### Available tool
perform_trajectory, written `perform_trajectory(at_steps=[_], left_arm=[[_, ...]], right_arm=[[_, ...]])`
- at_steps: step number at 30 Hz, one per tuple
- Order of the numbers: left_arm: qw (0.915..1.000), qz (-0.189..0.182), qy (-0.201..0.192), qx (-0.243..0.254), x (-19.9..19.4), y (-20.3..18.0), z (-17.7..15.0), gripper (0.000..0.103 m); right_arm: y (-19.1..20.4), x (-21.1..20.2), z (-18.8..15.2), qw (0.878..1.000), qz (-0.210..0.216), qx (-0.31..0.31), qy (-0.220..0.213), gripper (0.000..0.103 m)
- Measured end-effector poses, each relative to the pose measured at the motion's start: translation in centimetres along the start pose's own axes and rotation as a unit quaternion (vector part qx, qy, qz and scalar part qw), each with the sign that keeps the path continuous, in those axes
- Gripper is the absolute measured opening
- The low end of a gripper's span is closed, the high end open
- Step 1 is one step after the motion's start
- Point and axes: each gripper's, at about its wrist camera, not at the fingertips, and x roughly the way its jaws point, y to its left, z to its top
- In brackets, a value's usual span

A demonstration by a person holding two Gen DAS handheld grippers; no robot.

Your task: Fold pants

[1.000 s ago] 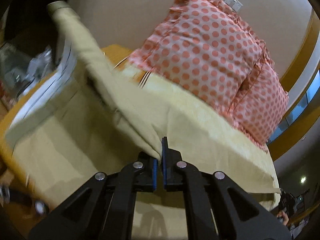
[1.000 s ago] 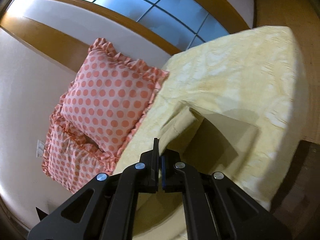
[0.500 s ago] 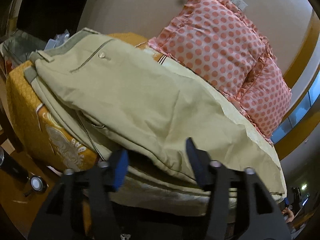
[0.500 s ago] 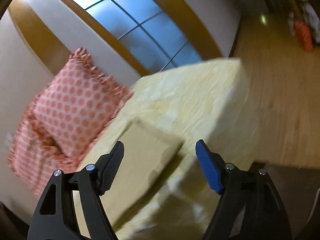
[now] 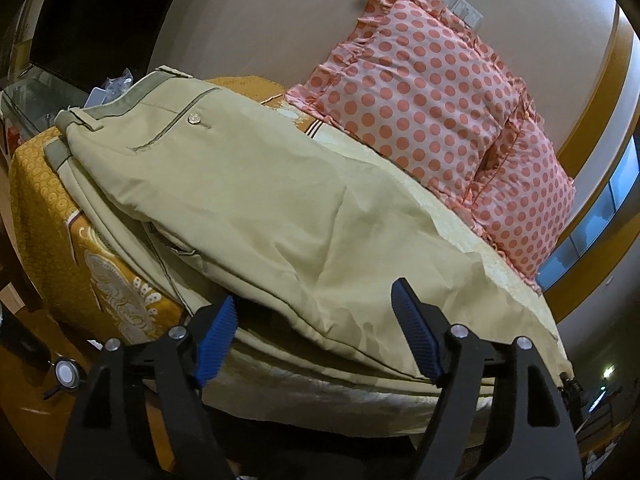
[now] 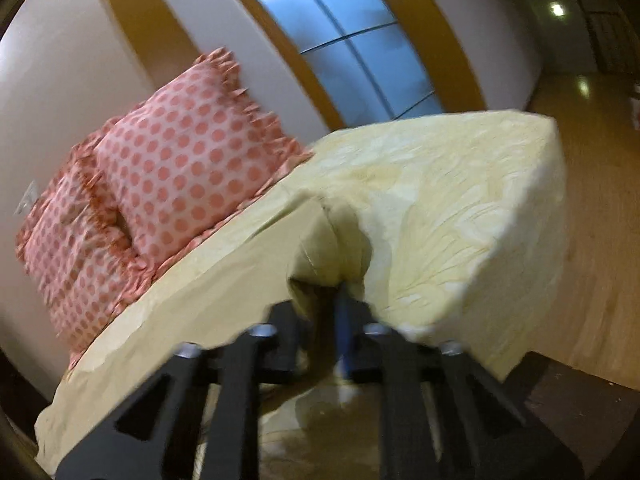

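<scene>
On bed: one pants [image 5: 256,200], seemingly two pillows [image 5: 420,80].

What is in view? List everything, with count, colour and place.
pants: one, khaki, folded on the bed
pillows: two, pink with dots, against the wall
bedspread: one, pale yellow, under the pants
patterned cloth: one, orange, at the bed's waistband end
window: one, blue panes, beyond the bed
left hand-held gripper: one, black, open, by the pants' edge
right hand-held gripper: one, black, blurred, narrow around a khaki fold
</scene>
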Motion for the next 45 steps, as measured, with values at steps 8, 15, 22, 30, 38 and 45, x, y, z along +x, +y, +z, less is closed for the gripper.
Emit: perform_trajectory(at_steps=[8,15,22,30,38,45], left_arm=[[0.996,0.032,-0.067,-0.05,-2.7,3.2,0.8,0.087],[0.9946,0.047,-0.069,-0.062,-2.2,5.2,1.7,0.092],[0.9937,0.035,-0.058,-0.089,-1.0,6.9,2.7,0.098],[0.9889,0.041,-0.068,-0.125,-0.5,8.6,4.5,0.098],[0.9783,0.073,-0.06,-0.184,0.5,10.9,6.8,0.062],[0.9884,0.124,-0.058,-0.066,0.2,6.3,10.4,0.009]], right_arm=[[12.7,-0.7,2.2,0.986,0.141,-0.088,-0.012,0.004],[32.4,-0.4,-6.5,0.895,0.377,-0.203,0.123,0.004],[39.2,-0.4,-21.1,0.791,0.374,-0.355,0.331,0.037],[34.6,-1.6,-14.0,0.849,0.393,-0.239,0.26,0.092],[31.7,0.7,-13.1,0.863,0.386,-0.183,0.268,0.092],[28.1,0.9,-10.1,0.883,0.375,-0.155,0.234,0.092]])
